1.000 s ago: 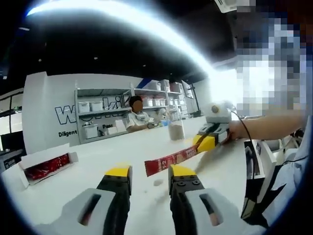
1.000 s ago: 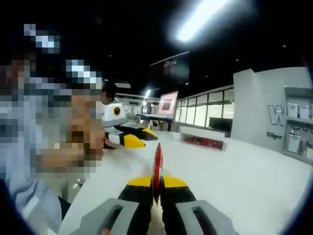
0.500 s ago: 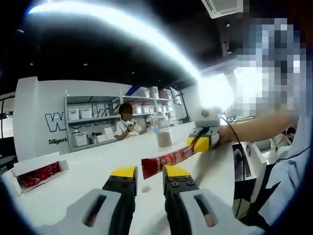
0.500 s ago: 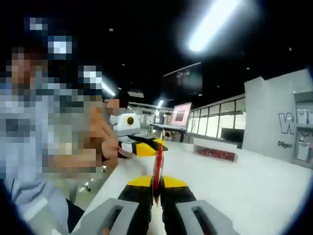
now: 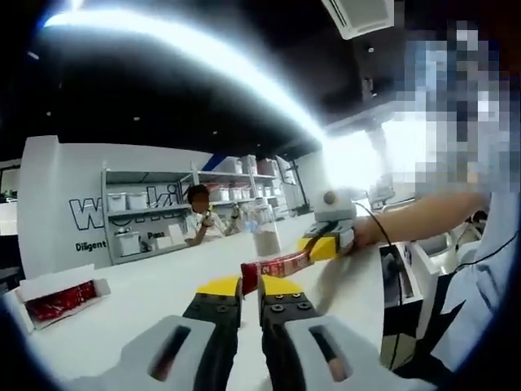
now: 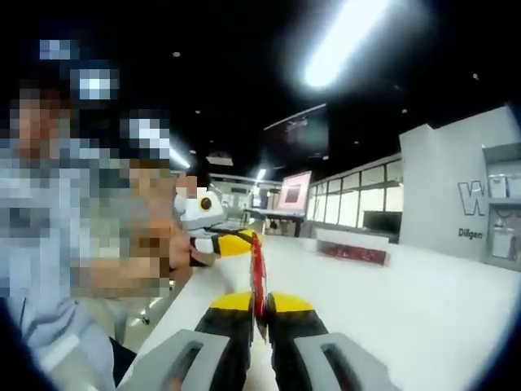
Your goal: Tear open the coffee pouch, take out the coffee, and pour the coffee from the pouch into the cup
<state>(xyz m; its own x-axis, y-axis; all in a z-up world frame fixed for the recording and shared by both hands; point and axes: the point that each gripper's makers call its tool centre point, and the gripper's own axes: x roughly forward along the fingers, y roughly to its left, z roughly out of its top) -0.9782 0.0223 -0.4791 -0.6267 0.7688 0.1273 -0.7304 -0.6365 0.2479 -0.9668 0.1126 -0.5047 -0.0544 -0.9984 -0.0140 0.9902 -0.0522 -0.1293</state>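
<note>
- Stretching wide under a long bright ceiling light: a white glossy counter point(image 5: 155, 285), with grey storage shelves point(image 5: 138, 220) and a seated person point(image 5: 198, 221) behind.
- Sitting at the counter's left end: an open white box of red sachets point(image 5: 55, 295).
- Standing beyond the grippers: a clear plastic cup holding pale powder point(image 5: 264, 232).
- Now closing on one end of the long red coffee stick pouch point(image 5: 277, 265): the yellow-tipped left gripper point(image 5: 250, 287), open and apart a second ago.
- Still clamping the pouch's other end: the yellow-tipped right gripper point(image 6: 256, 302), with the pouch stretching level above the counter between both.

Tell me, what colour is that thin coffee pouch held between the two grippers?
Red with pale lettering, clearest in the left gripper view: slim coffee pouch.
</note>
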